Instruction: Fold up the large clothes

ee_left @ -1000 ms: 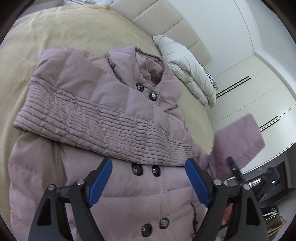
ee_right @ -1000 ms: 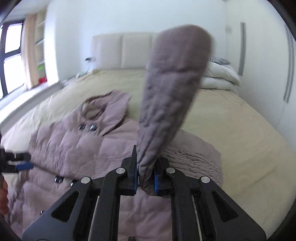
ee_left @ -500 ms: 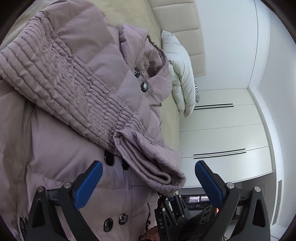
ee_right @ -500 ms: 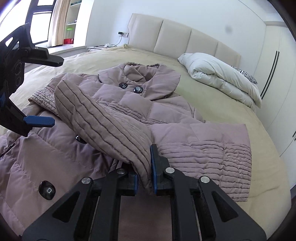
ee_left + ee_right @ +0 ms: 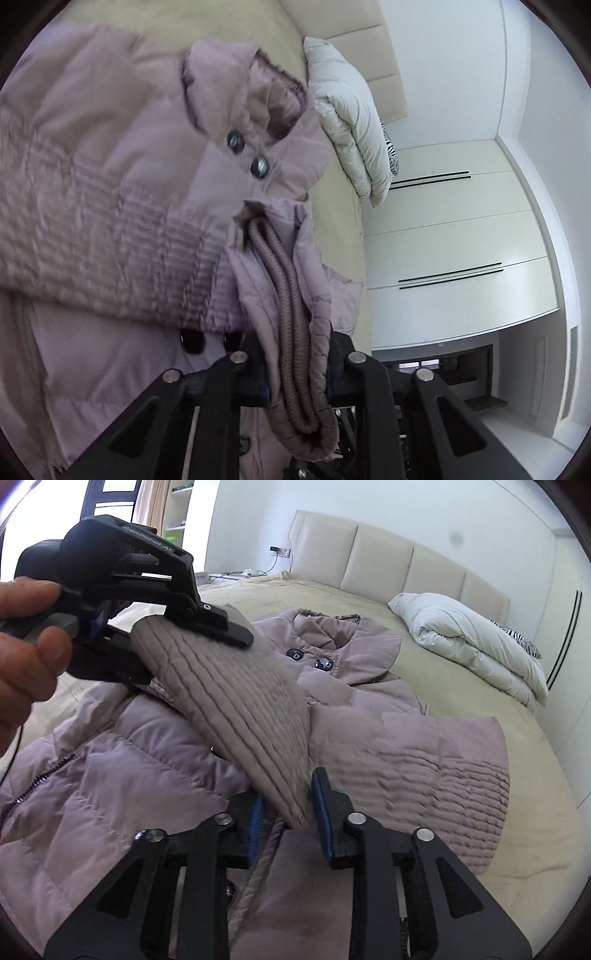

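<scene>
Bed (image 5: 517,775): we see the beige cover reaching well past the coat ahead of and to the right of the right gripper, so we have open room on that side.
Coat (image 5: 129,775): the mauve padded coat lies front up on the bed, collar towards the headboard, directly below and ahead of both grippers.
Sleeve (image 5: 240,709): a second ago it hung upright from the right gripper; now it lies slantwise across the chest, over the sleeve already folded there.
Meaning for the task: we judge the second sleeve is being handed across, so the arms are nearly folded in and the body fold is not yet done.
Left gripper (image 5: 297,373): its jaws have just been closing and now pinch the cuff end of the sleeve.
Right gripper (image 5: 286,812): its jaws have just been opening; the sleeve passes between the blue pads, the left pad clear of it, contact at the right pad unclear.
Edges: the rolled duvet (image 5: 480,642) sits far ahead to the right, well apart from the coat.
Hand (image 5: 26,646): it grips the left gripper's handle, left of the right gripper.
</scene>
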{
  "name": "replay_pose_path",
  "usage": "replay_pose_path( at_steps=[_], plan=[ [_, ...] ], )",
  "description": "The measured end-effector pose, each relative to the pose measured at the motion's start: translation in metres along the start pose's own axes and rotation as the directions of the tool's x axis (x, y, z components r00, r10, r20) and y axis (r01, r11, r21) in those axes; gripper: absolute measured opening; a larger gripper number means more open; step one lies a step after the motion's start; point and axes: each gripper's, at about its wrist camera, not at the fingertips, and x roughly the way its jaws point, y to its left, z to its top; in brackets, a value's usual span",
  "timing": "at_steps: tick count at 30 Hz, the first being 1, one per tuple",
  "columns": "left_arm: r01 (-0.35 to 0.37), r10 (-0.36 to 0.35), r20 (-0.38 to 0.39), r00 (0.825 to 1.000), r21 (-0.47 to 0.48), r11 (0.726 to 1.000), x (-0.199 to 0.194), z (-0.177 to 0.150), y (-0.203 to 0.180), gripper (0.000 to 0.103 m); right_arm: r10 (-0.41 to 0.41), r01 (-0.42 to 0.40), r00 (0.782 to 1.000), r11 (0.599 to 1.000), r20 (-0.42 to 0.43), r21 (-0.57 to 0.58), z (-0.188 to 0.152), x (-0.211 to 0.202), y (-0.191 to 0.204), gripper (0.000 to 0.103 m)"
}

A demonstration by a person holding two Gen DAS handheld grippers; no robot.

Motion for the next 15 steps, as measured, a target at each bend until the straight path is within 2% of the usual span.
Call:
replay_pose_path(
  at_steps=[1, 2, 3, 5, 8, 12, 13, 15],
  plan=[
    [-0.005, 0.004, 0.026, 1.0, 0.014, 1.0, -0.009, 0.01, -0.001, 0.021, 0.031, -0.031, 1.0, 0.998, 0.005, 0.046, -0.002, -0.006, -0.007, 0.039],
    [-0.016, 0.015, 0.053, 0.998, 0.024, 1.0, -0.018, 0.022, -0.001, 0.021, 0.067, -0.068, 0.998, 0.992, 0.009, 0.104, -0.005, -0.01, -0.017, 0.062],
    [-0.04, 0.037, 0.08, 0.996, 0.041, 0.998, -0.027, 0.033, 0.0, 0.021, 0.099, -0.103, 0.995, 0.981, 0.028, 0.167, -0.008, -0.017, -0.029, 0.072],
    [-0.127, 0.115, 0.129, 0.985, 0.09, 0.988, -0.042, 0.053, 0.005, 0.021, 0.138, -0.151, 0.988, 0.947, 0.068, 0.282, -0.016, -0.027, -0.056, 0.072],
    [-0.282, 0.261, 0.17, 0.95, 0.114, 0.953, -0.052, 0.073, 0.031, 0.021, 0.134, -0.154, 0.988, 0.883, 0.078, 0.443, -0.029, -0.031, -0.1, 0.072],
    [-0.357, 0.341, 0.153, 0.927, 0.089, 0.93, -0.053, 0.074, 0.069, 0.024, 0.199, -0.193, 0.978, 0.731, 0.066, 0.654, -0.034, -0.013, -0.164, 0.072],
    [-0.378, 0.36, 0.158, 0.919, 0.107, 0.919, -0.051, 0.072, 0.071, 0.025, 0.208, -0.213, 0.974, 0.703, 0.09, 0.678, -0.03, -0.01, -0.176, 0.071],
    [-0.39, 0.366, 0.182, 0.913, 0.119, 0.913, -0.052, 0.073, 0.071, 0.025, 0.203, -0.236, 0.97, 0.677, 0.131, 0.697, -0.017, -0.004, -0.196, 0.067]
  ],
)
